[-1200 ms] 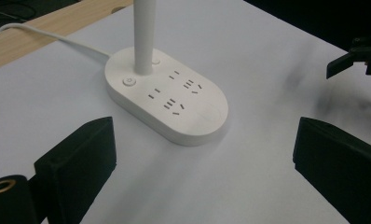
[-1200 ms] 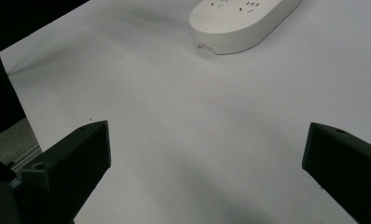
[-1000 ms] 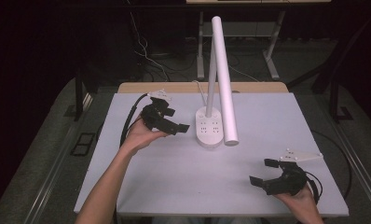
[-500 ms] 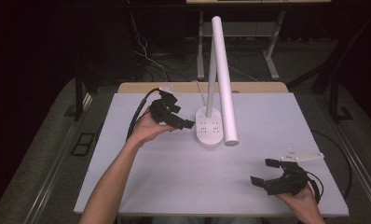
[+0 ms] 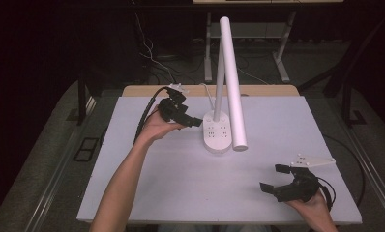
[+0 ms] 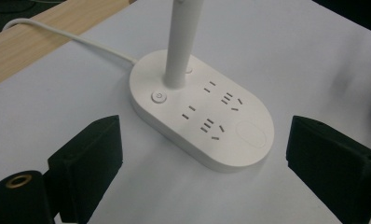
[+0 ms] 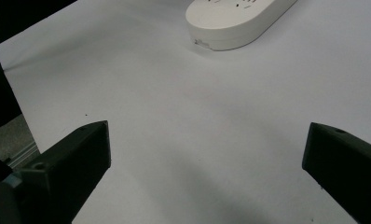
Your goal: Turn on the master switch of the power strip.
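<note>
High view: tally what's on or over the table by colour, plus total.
White: 1, the desk lamp with its socket base.
Black: 2, the left gripper beside the lamp base, and the right gripper near the table's front right edge. Both grippers are open with nothing between the jaws.
Total: 3

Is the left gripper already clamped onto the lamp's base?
No: in the left gripper view the left gripper has its jaws spread wide, the lamp base lying beyond them untouched on the table.
</note>
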Demonstrator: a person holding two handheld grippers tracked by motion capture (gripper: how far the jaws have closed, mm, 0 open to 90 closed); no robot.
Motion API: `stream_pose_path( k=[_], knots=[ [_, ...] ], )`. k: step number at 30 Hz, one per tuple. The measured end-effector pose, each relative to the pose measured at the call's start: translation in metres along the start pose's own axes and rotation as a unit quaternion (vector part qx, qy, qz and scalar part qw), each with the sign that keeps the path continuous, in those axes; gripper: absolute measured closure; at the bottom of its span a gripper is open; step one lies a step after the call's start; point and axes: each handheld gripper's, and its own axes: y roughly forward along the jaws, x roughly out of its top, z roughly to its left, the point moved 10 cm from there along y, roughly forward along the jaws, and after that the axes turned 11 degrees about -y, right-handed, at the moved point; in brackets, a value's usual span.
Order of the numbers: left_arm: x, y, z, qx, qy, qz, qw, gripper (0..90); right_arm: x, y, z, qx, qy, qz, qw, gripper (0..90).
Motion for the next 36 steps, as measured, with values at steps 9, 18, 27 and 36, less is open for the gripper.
stream_pose_path(
  k=[9,18,27,36],
  knots=[
    [0.011,0.006,0.009,0.002,-0.009,-0.003,1.0,11.2,0.0,0.001,-0.001,-0.002,-0.005,-0.001,1.0,0.4],
    [0.022,0.014,0.019,-0.001,-0.029,-0.024,0.9993,15.0,0.0,0.002,0.0,0.001,-0.005,0.003,1.0,0.4],
    [0.029,0.02,0.032,0.001,-0.044,-0.039,0.9983,17.2,0.0,0.001,-0.001,-0.002,-0.008,0.002,1.0,0.4],
    [0.03,0.029,0.035,0.0,-0.063,-0.049,0.9968,25.2,0.0,0.002,-0.001,0.0,-0.008,0.002,1.0,0.4]
  ],
)
